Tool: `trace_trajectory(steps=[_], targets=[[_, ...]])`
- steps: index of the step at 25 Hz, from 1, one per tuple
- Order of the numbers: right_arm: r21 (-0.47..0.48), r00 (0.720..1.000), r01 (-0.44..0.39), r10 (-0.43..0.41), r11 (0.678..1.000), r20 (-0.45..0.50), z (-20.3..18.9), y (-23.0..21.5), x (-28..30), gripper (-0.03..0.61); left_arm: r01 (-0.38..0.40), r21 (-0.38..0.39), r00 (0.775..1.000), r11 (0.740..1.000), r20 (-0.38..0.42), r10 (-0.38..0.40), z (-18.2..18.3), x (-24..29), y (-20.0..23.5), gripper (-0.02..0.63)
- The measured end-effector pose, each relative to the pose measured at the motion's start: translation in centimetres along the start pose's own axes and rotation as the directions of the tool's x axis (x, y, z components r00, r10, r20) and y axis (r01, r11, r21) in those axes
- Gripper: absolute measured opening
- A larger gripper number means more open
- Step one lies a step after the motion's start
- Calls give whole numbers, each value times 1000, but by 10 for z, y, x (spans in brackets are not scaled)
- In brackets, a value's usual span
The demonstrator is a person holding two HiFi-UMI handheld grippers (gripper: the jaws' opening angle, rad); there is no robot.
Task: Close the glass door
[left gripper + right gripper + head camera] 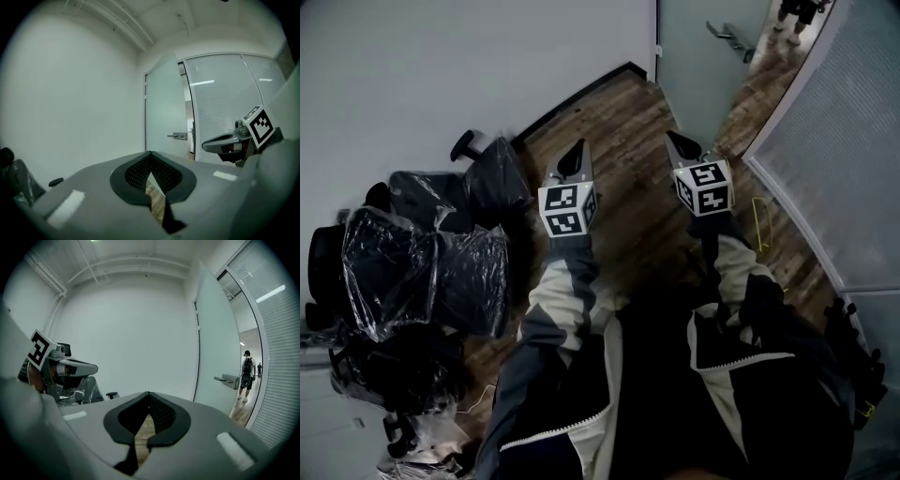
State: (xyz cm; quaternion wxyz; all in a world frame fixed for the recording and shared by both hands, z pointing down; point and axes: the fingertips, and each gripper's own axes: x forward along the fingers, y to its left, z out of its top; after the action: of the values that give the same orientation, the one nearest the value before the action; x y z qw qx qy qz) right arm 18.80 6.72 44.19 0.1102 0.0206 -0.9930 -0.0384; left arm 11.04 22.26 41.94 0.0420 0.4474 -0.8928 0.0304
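You're holding two tools: left tool [578, 148] and right tool [677, 142], both with jaws pressed together and nothing pinched. One glass door [689, 66] with one lever handle [727, 36] stands open ahead of both tips, well apart. Plastic-wrapped chairs [422, 262] sit at your left.

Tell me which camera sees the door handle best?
The right gripper view: the door handle sticks out clearly from the glass door. The left gripper view shows it smaller; the head view, from above.
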Motion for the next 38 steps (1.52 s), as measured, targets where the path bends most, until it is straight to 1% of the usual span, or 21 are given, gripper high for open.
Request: trace_trajectory(steps=[4, 9, 12, 16, 20, 23, 27, 30, 34, 38], targets=[[-13, 1000, 23, -23, 1000, -2, 14, 15, 37, 6, 14, -5, 1000, 1000, 7, -14, -5, 6, 44, 3], [-17, 1000, 23, -24, 1000, -13, 21, 23, 79, 5, 18, -38, 1000, 999, -4, -19, -13, 28, 79, 3], [-14, 1000, 17, -17, 1000, -26, 21, 15, 106, 5, 22, -45, 1000, 999, -13, -23, -15, 51, 92, 3], [-7, 1000, 18, -18, 1000, -21, 23, -8, 156, 5, 31, -45, 999, 999, -27, -32, -16, 96, 109, 3], [2, 1000, 8, -8, 1000, -23, 26, -42, 219, 5, 16, -59, 998, 998, -60, -20, -24, 159, 134, 3], [18, 1000, 10, -10, 1000, -30, 31, -78, 264, 5, 14, -54, 997, 998, -78, -18, -19, 213, 147, 3], [29, 999, 19, -18, 999, -31, 40, -128, 318, 3, 27, -41, 996, 999, -86, -30, -8, 289, 158, 3], [38, 999, 33, -32, 999, -21, 46, -162, 347, 3, 52, -33, 995, 998, -82, -54, -1, 333, 156, 3], [59, 996, 85, -84, 995, -22, 52, -204, 367, 3, 93, -33, 991, 995, -96, -96, 2, 381, 154, 3], [63, 986, 164, -162, 984, -34, 51, -247, 375, 3, 164, -39, 982, 986, -92, -167, 7, 424, 142, 3]])
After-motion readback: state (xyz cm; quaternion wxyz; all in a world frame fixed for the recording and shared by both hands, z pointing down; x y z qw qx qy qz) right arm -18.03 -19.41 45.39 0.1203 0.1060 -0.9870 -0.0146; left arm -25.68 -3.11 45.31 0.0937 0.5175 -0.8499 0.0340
